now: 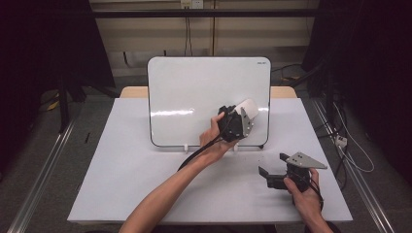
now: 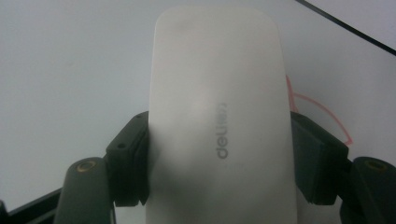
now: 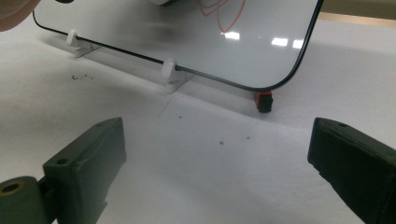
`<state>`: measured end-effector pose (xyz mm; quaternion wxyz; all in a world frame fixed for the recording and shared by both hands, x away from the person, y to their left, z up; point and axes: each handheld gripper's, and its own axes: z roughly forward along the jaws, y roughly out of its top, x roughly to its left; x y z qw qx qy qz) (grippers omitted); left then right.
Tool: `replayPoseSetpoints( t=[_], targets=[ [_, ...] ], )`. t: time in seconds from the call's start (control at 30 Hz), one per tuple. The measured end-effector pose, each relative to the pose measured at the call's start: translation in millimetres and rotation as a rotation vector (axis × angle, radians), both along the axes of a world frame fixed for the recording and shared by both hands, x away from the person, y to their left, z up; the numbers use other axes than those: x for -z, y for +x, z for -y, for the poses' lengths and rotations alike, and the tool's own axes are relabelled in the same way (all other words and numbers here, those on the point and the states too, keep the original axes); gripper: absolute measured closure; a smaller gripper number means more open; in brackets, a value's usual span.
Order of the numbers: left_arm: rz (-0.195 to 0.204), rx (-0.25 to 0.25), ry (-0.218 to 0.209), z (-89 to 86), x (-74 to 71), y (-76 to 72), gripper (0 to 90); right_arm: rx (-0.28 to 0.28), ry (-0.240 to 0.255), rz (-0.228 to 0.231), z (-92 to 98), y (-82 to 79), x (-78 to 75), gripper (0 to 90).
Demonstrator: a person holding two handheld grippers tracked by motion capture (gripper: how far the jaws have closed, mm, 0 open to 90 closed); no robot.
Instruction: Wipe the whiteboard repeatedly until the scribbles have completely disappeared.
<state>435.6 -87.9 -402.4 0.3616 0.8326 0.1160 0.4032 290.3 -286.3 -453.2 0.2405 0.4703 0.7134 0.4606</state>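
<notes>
A white whiteboard (image 1: 194,97) stands tilted back on small white feet at the middle of the table. My left gripper (image 1: 241,115) is shut on a white oblong eraser (image 1: 247,107) and holds it against the board's lower right area. In the left gripper view the eraser (image 2: 219,116) sits between the two black pads (image 2: 133,158), with red pen lines (image 2: 322,116) on the board just to its right. My right gripper (image 1: 272,164) rests low near the table's front right, open with nothing between its jaws (image 3: 217,158). Red pen lines (image 3: 224,14) show on the whiteboard (image 3: 140,28).
The white table top (image 1: 121,170) reaches to its front edge. Two white clip feet (image 3: 170,74) hold the board's bottom rim. A small red and black object (image 3: 264,100) lies under the board's lower right corner. Dark specks dot the table surface.
</notes>
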Motion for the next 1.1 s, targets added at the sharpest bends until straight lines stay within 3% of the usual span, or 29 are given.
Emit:
replayPoseSetpoints(
  t=[0.2, 0.57, 0.8, 1.1],
  targets=[
    [-0.010, 0.008, 0.031, 1.6, -5.9, 4.6, 31.1, 0.001, 0.009, 0.002, 0.8, 0.9, 0.5, 4.0],
    [-0.017, -0.047, -0.003, 4.4, -36.7, 29.4, 31.1, -0.001, 0.012, 0.000, 1.9, 0.8, 0.8, 4.0],
    [0.005, -0.061, -0.011, 8.9, -32.5, 26.2, 31.1, -0.001, 0.013, 0.000, 2.1, 0.2, 0.2, 4.0],
    [0.014, 0.015, 0.042, 23.0, -8.4, 5.7, 31.1, 0.000, 0.012, 0.003, 1.2, -0.4, 0.0, 4.0]
  ],
)
